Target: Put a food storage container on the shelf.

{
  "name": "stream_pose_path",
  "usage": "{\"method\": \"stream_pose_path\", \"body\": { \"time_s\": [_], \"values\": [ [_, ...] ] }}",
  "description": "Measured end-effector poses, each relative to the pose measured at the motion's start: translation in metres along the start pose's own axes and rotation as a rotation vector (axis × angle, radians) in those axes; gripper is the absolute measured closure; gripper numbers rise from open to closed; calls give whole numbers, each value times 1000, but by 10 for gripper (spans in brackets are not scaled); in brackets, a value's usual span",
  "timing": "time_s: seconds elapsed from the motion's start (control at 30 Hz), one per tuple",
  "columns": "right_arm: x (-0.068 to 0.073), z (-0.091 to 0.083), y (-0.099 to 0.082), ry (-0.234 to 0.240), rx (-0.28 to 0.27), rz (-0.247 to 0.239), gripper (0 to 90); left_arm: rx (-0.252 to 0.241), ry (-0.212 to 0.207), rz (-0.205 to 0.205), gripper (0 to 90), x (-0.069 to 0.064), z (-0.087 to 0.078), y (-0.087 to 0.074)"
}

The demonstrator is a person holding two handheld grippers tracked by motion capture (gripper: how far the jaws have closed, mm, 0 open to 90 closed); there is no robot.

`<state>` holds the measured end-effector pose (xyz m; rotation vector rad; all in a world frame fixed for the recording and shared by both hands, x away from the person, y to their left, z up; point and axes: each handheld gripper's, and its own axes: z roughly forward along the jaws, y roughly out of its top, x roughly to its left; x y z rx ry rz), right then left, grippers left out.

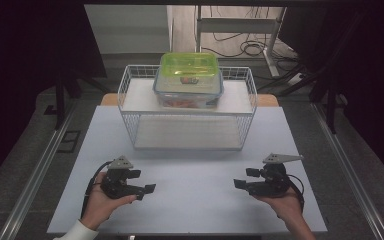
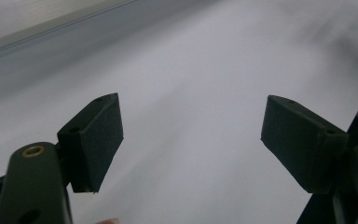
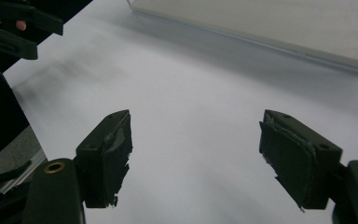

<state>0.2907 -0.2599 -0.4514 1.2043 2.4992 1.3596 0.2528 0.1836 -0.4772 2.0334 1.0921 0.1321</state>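
Observation:
My left gripper rests low over the white table at the near left, held in a hand, its jaws pointing toward the middle. In the left gripper view the left gripper is open, with bare tabletop between the pads. My right gripper sits at the near right, facing the left one. Its pads look worn, and the right gripper is open with nothing in it. A clear food box with a green lid stands on the top shelf of a white wire rack.
The wire rack takes up the far half of the table, and its lower shelf holds nothing. Its base board runs across the top of the right gripper view. The left gripper appears there at top left. The table's left edge lies close.

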Motion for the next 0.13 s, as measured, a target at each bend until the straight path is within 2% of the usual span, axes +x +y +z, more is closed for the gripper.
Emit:
{"method": "stream_pose_path", "body": {
  "time_s": [0.13],
  "values": [
    [2,0,-3,-6,-8,-24,223,5,15,-4,196,2,1,-2]
  ]
}}
